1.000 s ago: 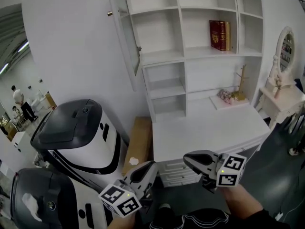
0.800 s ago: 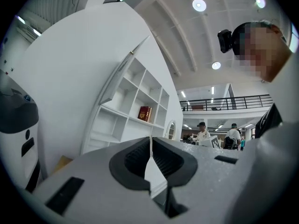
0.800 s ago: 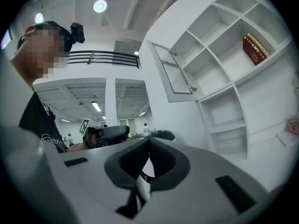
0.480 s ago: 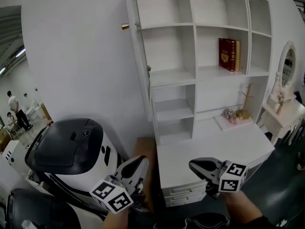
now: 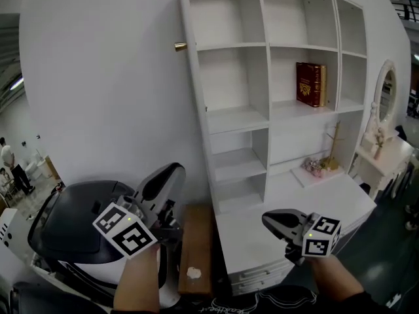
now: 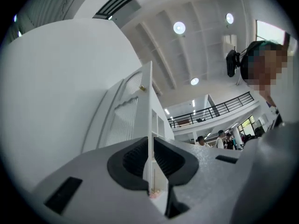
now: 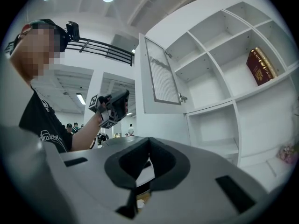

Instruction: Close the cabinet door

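The white cabinet door point(image 5: 190, 84) stands swung out and shows edge-on in the head view, a brass knob point(image 5: 180, 46) on its outer face. The right gripper view shows its louvred inner panel point(image 7: 161, 78); the left gripper view shows the door point(image 6: 131, 111) ahead and above. My left gripper point(image 5: 171, 170) is raised below and left of the door, apart from it. Its jaws point(image 6: 150, 141) are opening, a slit apart, with nothing between them. My right gripper point(image 5: 267, 218) hangs lower over the desk, shut and empty point(image 7: 149, 141), apart from the door.
A red book point(image 5: 308, 84) stands on a cabinet shelf. Left of the cabinet are a dark grey and white machine point(image 5: 72, 227) and a brown board point(image 5: 196, 247). A white desk top point(image 5: 262, 234) carries a small tray point(image 5: 317, 167). A vanity mirror point(image 5: 385, 97) stands at the right.
My left gripper has risen and swung left toward the open door. The head view has tilted up along the cabinet. The right gripper has shifted a little.
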The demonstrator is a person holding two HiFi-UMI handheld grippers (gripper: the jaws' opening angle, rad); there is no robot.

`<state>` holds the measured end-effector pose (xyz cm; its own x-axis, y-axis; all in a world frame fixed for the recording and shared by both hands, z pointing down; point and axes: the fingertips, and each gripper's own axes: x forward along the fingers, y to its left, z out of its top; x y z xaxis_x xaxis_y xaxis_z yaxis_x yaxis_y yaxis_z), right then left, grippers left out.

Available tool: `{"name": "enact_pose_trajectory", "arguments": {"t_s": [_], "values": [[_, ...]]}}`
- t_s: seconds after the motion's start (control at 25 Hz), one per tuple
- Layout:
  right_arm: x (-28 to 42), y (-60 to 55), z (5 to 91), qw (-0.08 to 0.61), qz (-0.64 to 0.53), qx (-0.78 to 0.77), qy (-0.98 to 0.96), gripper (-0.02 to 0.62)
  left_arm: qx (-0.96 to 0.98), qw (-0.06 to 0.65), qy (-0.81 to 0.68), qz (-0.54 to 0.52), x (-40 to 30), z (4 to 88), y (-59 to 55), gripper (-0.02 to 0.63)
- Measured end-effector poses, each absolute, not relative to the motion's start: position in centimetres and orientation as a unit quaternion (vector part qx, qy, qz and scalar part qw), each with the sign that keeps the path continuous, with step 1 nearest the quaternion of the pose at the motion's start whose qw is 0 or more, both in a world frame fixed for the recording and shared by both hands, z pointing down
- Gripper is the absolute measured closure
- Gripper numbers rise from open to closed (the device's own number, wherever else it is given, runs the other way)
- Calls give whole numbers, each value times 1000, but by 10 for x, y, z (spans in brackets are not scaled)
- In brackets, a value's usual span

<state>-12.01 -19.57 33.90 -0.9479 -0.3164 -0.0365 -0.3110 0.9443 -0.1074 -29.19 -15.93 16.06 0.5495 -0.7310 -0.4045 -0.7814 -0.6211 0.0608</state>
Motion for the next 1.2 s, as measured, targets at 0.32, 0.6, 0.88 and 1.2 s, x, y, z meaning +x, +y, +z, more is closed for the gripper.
{"name": "enact_pose_trajectory", "arguments": {"t_s": [0.32,0.6,0.88,1.2], "values": [[-135,-208,330,22,-34,-179,983,589,-908,94,332,239,-301,75,-175,489],[-137,-209,335,11,-21,-192,981,589,-927,92,252,263,-298,25,-188,409],[-131,-219,329,3,-12,-212,977,589,-932,87,207,286,-289,-25,-215,396],[-131,-220,336,-9,-7,-216,976,589,-922,62,175,340,-292,-48,-233,397]]}}
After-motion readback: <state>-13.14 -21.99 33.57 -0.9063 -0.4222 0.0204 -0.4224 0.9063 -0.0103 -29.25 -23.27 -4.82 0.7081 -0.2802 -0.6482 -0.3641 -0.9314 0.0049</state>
